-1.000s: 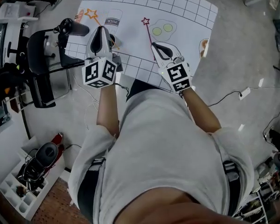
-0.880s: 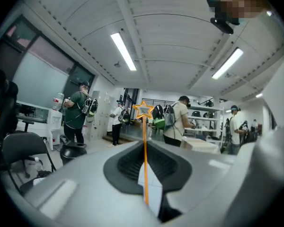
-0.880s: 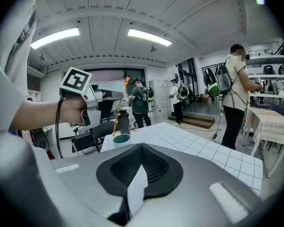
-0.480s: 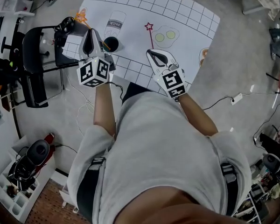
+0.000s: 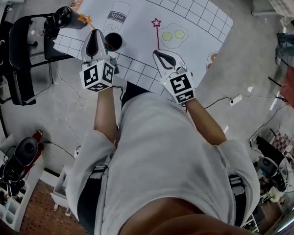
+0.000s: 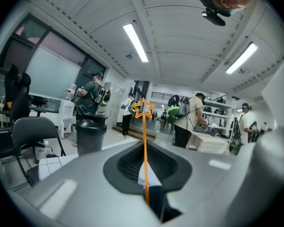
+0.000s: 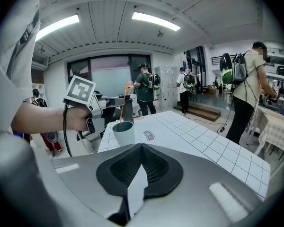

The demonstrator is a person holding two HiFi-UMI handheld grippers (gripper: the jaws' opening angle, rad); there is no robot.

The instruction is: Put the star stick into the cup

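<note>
The white squared sheet (image 5: 196,13) is the work area, and the action is at its left part. The left gripper (image 6: 146,183) is closed on the orange star stick (image 6: 145,150). The thin shaft is pinched between the two jaws and the star is at the top end. The right gripper (image 7: 137,183) hovers over the near edge of the sheet, with its jaws pressed together and nothing between them. A dark bottle (image 6: 91,136) stands at the far left corner, apart from the action. The cup (image 7: 124,133) stands upright on the sheet, just beside the left gripper. In the right gripper view the stick slopes down from the jaws, and its lower end seems to reach the mouth of the cup, at the rim or just inside. How deep it goes cannot be told. A second, red star stick (image 5: 157,35) appears to lie flat on the sheet in front of the right gripper, and nothing touches it. So the pick-up seems done, and the carrying to the cup seems almost done. By this reading, what is left is to lower the orange stick fully into the cup, then to open the jaws so that it leans on the rim by itself.
</note>
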